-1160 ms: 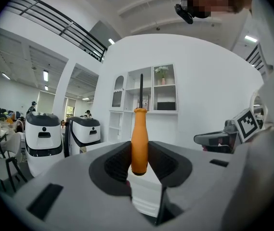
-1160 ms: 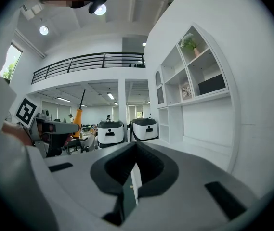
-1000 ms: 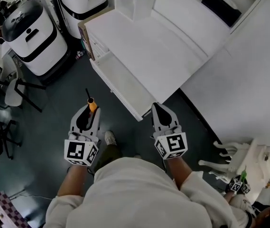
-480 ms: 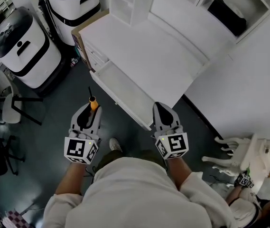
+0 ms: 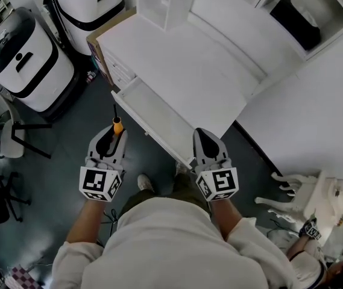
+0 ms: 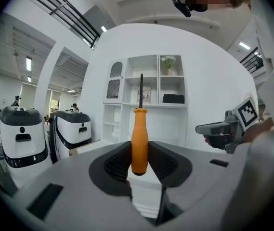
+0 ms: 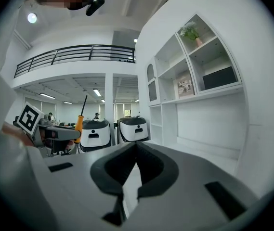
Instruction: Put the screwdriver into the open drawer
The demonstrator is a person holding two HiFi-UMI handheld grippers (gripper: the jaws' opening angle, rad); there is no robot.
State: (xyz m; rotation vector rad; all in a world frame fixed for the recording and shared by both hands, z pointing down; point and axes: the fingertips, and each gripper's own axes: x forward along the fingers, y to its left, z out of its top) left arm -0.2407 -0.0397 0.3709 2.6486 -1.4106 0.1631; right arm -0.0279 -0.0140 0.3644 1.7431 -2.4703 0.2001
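- Head view: an orange-handled, black-shafted screwdriver [image 5: 117, 126] is gripped upright in the left gripper [image 5: 112, 134], above the floor.
- A long white open drawer [image 5: 159, 120], just beside it, is judged not yet reached; placing remains outstanding.
- Right gripper [image 5: 205, 140] is found closed, nothing held.

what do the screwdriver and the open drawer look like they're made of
The screwdriver: its handle looks like smooth orange plastic with a soft sheen; the thin dark shaft is probably metal. The drawer: flat matte white panels, likely painted or laminated board; no grain shows to settle it.
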